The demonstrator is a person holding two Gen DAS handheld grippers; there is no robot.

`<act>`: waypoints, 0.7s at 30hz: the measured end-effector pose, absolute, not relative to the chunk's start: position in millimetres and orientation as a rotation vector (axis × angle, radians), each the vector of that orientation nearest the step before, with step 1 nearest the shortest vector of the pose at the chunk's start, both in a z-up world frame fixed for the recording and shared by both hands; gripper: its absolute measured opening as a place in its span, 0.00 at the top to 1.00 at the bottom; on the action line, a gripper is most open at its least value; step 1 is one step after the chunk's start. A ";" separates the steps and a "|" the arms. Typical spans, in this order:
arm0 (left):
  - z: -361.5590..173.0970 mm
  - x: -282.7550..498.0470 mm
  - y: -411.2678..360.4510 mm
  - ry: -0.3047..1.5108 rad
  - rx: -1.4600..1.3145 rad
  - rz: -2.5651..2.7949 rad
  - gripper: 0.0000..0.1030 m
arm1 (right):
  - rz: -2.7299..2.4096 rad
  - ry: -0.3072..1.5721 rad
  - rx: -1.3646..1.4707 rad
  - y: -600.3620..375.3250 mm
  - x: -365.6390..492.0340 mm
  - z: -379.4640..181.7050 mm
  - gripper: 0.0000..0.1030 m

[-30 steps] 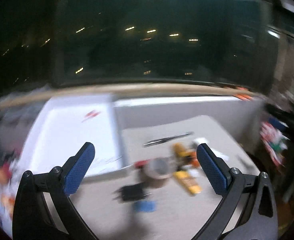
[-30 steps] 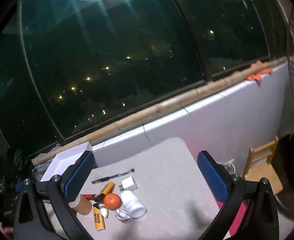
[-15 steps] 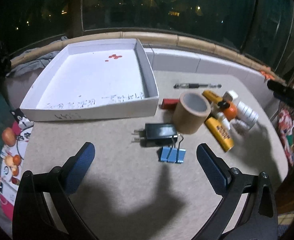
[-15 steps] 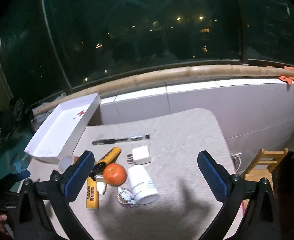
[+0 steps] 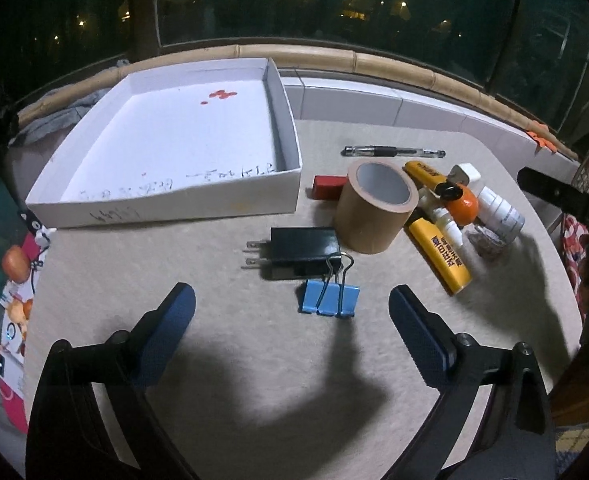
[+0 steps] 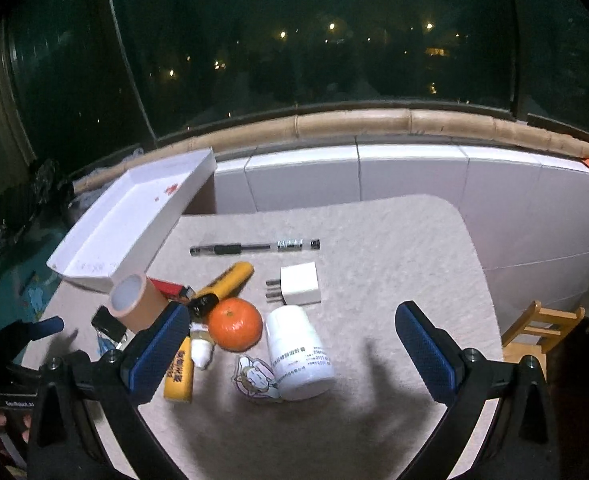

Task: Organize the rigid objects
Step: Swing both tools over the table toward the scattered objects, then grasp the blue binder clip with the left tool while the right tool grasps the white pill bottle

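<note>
Left wrist view. Left gripper (image 5: 290, 312) above the table (image 5: 222, 344), jaws spread wide, holding nothing. Blue clip (image 5: 329, 297) on the table between the fingertips and just ahead of them. Black charger (image 5: 299, 251) touching the clip's wire handles, prongs pointing left. Tape roll (image 5: 374, 205) standing on its flat side, just right of the charger. Red lighter (image 5: 326, 188) behind the roll, partly hidden. White box (image 5: 282, 128) at far left, empty apart from red marks and handwriting on its floor. Pen (image 5: 392, 152) lying crosswise, beyond the roll. Two yellow tubes (image 5: 440, 254), an orange (image 5: 463, 204), a white bottle (image 5: 499, 214) and a white plug (image 5: 464, 172) clustered right of the roll. Part of the right gripper (image 5: 566, 196) visible at the right edge.

Right wrist view. Right gripper (image 6: 288, 338) above the same table (image 6: 394, 264), jaws spread wide, holding nothing. Orange (image 6: 235, 323) and bottle (image 6: 299, 354) lying between the fingertips; bottle on its side. Sticker-like charm (image 6: 254, 378) touching the bottle's left side. Plug (image 6: 299, 283) beyond the bottle, pen (image 6: 254, 246) farther back. Tubes (image 6: 226, 282) left of the orange. Roll (image 6: 134, 303), lighter (image 6: 166, 287) and box (image 6: 198, 178) at left. Wooden chair (image 6: 542, 328) past the table's right edge. Left gripper (image 6: 42, 327) at the left edge; jaw state not discernible here.
</note>
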State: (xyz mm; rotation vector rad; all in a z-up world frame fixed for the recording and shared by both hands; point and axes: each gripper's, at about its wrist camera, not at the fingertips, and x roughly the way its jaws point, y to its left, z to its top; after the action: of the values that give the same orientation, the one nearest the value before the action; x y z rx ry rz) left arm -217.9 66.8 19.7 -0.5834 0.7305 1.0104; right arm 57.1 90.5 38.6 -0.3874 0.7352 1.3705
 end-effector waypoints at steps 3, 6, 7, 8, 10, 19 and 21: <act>19.2 -217.6 66.1 0.724 -0.587 1.017 0.04 | 1.387 0.750 -0.391 90.7 55.8 35.3 0.00; 17.1 -216.2 64.5 0.727 -0.587 1.021 0.04 | 1.394 0.744 -0.403 92.9 54.1 34.1 0.00; 16.2 -215.7 64.1 0.731 -0.587 1.021 0.04 | 1.396 0.745 -0.407 94.1 54.5 33.7 0.00; 15.2 -215.1 63.9 0.734 -0.589 1.022 0.04 | 1.398 0.747 -0.410 95.2 54.8 33.0 0.00; 12.8 -214.5 64.2 0.740 -0.596 1.021 0.11 | 1.402 0.751 -0.419 98.1 55.3 31.0 0.00; 0.1 -206.9 67.4 0.776 -0.598 1.016 0.20 | 1.436 0.780 -0.471 109.8 53.6 16.4 0.17; -0.2 -204.1 69.1 0.781 -0.583 1.020 0.20 | 1.442 0.783 -0.477 111.8 52.9 14.3 0.21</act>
State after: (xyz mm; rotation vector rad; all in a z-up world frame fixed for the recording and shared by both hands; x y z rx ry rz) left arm -204.1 69.1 -0.2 -0.5831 0.7811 1.0203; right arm 52.9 111.8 14.3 -0.4767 0.7826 1.4422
